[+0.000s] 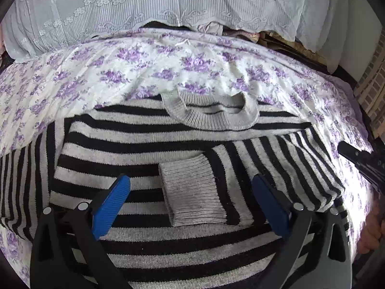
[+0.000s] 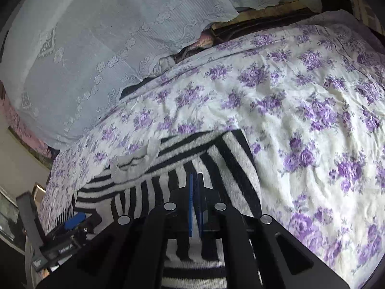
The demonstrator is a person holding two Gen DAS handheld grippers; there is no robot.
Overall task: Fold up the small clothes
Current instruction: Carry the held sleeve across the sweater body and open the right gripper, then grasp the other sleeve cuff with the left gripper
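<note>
My left gripper [image 1: 192, 192] gapes wide over the striped sweater [image 1: 134, 144], which lies flat on the floral sheet [image 1: 144, 65], one sleeve's grey cuff [image 1: 192, 195] folded across its chest. My right gripper [image 2: 196, 192] is pressed closed above that sleeve, apparently gripping nothing. Its side label is too blurred to read.

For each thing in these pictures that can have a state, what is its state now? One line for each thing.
Striped sweater: lies flat on the flowered sheet, partly folded.
Right sleeve: folded across the chest, grey cuff on top.
Left sleeve: not yet folded in.
Left tool: open, over the cuff, holding nothing.
Right tool: shut, pads together, over the folded sleeve.
</note>
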